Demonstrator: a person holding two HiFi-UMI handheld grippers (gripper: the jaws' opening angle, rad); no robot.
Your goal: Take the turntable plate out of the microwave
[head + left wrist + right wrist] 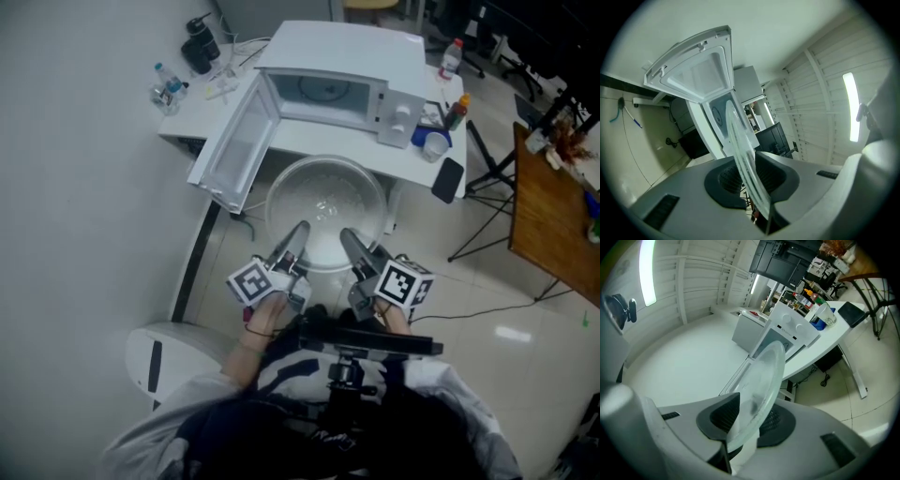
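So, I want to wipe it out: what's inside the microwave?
Inside the microwave only a dark ring on its floor shows; its casing hides the cavity's upper part. The turntable plate is outside, gripped by the left tongs and right tongs.

**Plate rim covered, small things unreadable**

In the head view the near rim of the turntable plate (325, 202) lies under the left gripper (302, 226) and right gripper (345, 233). In both gripper views its edge vanishes down between the jaws. The bottles (167, 86) on the table (192, 122) are too small to identify, and the wooden table (553, 225) is cut off at the right edge.
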